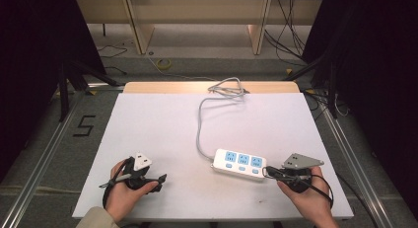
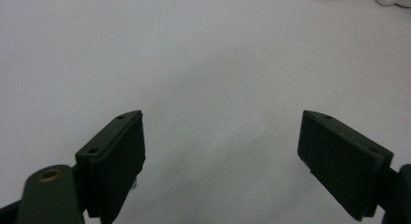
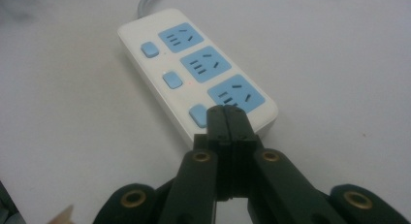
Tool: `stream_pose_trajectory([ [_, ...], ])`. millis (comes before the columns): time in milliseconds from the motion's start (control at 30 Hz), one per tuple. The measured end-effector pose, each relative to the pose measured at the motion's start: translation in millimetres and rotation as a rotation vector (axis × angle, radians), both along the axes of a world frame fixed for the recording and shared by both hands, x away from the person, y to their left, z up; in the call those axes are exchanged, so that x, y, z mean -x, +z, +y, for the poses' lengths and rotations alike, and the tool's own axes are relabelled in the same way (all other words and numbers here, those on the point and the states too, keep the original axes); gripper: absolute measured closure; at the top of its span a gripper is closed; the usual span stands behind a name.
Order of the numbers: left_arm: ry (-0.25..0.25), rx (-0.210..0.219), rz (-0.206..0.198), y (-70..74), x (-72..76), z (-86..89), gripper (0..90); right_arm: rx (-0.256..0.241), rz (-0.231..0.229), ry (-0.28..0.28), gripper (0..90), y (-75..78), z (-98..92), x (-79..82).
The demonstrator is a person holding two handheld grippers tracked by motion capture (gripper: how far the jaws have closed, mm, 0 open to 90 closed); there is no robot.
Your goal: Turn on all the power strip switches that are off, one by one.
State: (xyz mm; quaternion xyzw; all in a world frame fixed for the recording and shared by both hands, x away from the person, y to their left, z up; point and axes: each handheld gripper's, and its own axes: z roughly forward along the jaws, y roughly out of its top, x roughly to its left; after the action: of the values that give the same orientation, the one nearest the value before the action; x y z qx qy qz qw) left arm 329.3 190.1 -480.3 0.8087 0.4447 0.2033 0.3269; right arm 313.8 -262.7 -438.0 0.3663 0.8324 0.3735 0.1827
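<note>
While our right gripper [image 3: 227, 118] sits pinched closed over the power strip [image 3: 194, 69] near the bench's [image 1: 157, 124] front edge, our left gripper [image 2: 220, 151] gapes wide.

A black number 5 [image 1: 85, 125] is marked on the grey floor [image 1: 49, 114], left of the table [image 1: 148, 119]

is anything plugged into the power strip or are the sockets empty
Empty. All three blue sockets on the white power strip show bare slots in the right gripper view. The right gripper, jaws shut, sits at its near end.
</note>
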Motion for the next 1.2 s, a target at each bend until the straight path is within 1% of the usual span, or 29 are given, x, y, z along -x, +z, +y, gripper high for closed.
stream_pose_trajectory([
  [300,0.0,-0.002,0.001,0.0,0.3,-0.3,16.9,0.014,0.015,0.014,90.0,4.7,7.8,-4.8],
  [367,0.001,-0.001,0.001,0.0,0.2,-0.2,16.9,0.022,0.028,0.018,90.0,6.5,10.7,-6.0],
  [500,-0.001,0.01,0.004,0.3,0.7,-1.2,16.9,0.028,0.04,0.019,90.0,7.5,13.6,-7.3],
  [700,-0.004,0.001,0.003,0.1,0.6,-1.2,16.9,0.042,0.059,0.025,90.0,9.7,19.2,-10.9],
  [800,0.001,0.006,0.0,-0.1,0.6,-1.4,16.9,0.05,0.06,0.03,90.0,11.4,21.5,-12.2],
  [1200,-0.003,-0.001,0.0,-0.1,0.5,-1.1,16.7,0.063,0.077,0.038,90.0,13.6,29.1,-17.5],
])
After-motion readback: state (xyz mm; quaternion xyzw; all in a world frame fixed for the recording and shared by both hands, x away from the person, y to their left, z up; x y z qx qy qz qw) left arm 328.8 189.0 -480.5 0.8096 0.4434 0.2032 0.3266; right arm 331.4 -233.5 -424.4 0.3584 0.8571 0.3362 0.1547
